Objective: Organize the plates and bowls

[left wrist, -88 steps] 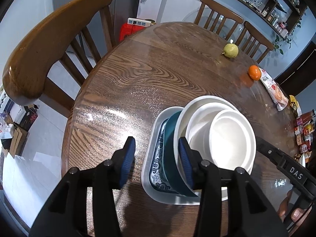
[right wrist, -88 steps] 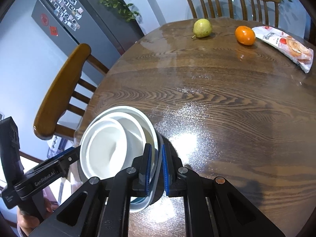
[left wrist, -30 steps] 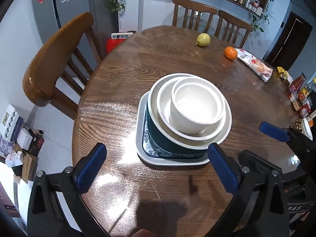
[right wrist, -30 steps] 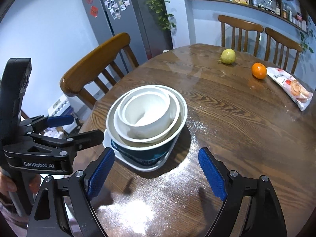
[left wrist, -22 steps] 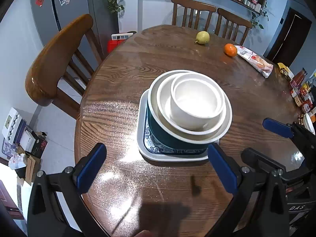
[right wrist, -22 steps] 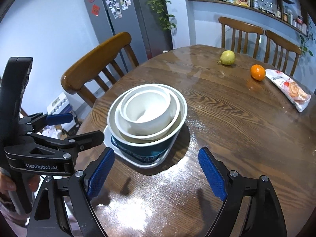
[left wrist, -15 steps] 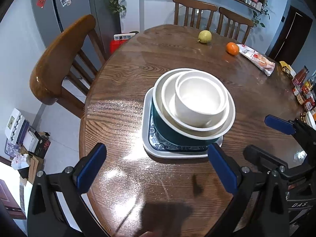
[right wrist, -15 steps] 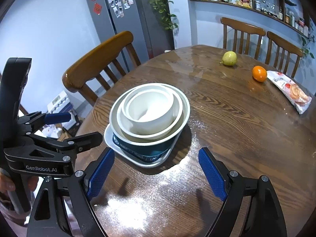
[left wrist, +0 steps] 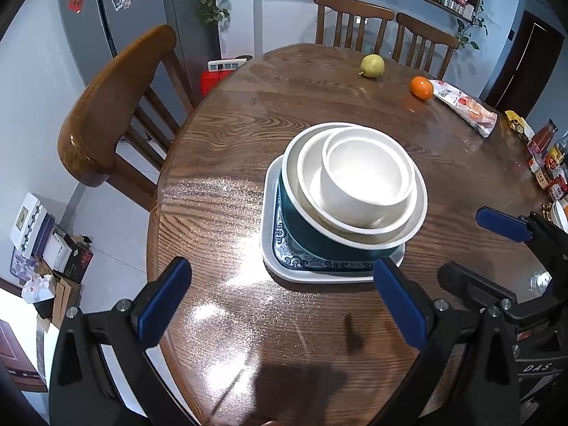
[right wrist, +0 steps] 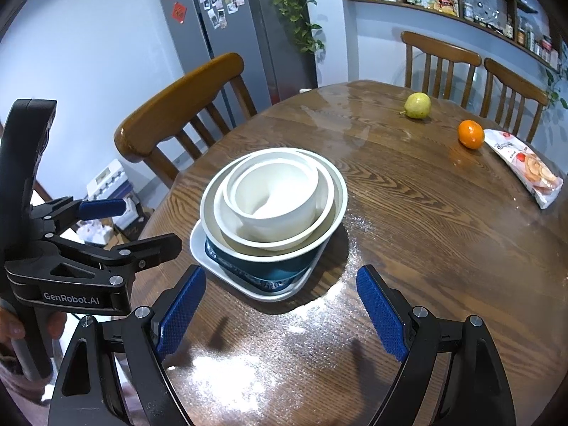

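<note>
The round wooden table (left wrist: 319, 106) fills both views, its glossy top bare on the near side. Only the left wrist view takes in the right-hand rim, where bottles and jars (left wrist: 548, 163) crowd the edge, and a dark door (left wrist: 525, 64) beyond. Only the right wrist view shows the whole grey refrigerator (right wrist: 227, 28) hung with photos, the wall shelf (right wrist: 443, 0) of jars, and a person's hand (right wrist: 14, 326) gripping the other tool's handle at the lower left edge.

A wooden chair (left wrist: 117, 106) stands at the table's left, and two more chairs (right wrist: 475, 71) at the far side. The stack sits on the near left part of the table: a white rectangular plate (left wrist: 273, 262) with a blue patterned centre at the bottom, a teal bowl (left wrist: 305, 227) with a white inside on it, a white bowl (left wrist: 309, 174) nested in that, and a smaller white bowl (left wrist: 365, 177) on top, leaning a little.

The left gripper (left wrist: 280, 301) and the right gripper (right wrist: 280, 316) both hover near the stack's near edge with blue pads spread wide, gripping nothing and clear of the dishes.

Far across lie a snack packet (right wrist: 525, 167), a pear (right wrist: 418, 105) and an orange (right wrist: 470, 134), well apart from the stack.
</note>
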The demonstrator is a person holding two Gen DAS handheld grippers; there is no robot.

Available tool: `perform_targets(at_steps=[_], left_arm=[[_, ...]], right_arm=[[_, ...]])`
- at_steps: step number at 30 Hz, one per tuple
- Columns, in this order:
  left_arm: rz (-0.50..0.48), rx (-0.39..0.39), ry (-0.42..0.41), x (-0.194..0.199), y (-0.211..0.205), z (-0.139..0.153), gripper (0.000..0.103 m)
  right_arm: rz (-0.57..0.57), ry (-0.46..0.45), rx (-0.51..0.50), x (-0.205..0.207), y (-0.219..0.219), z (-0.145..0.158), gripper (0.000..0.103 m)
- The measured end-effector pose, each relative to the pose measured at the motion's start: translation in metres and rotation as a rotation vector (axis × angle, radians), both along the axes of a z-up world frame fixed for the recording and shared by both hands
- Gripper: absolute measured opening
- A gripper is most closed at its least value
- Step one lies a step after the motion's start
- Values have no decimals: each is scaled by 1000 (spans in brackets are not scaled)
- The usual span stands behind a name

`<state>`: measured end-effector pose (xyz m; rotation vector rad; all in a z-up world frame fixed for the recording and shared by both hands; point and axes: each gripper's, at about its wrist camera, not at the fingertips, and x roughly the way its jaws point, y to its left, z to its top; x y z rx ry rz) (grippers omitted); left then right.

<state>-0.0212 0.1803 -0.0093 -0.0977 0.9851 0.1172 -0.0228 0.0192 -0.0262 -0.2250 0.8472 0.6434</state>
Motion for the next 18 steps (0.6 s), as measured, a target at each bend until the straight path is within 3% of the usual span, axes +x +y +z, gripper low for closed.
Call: perform_targets(at_steps=[18], left_arm=[[-2, 10, 3, -1, -2, 1, 102]], right_arm=[[-8, 17, 19, 1, 0, -2, 87]])
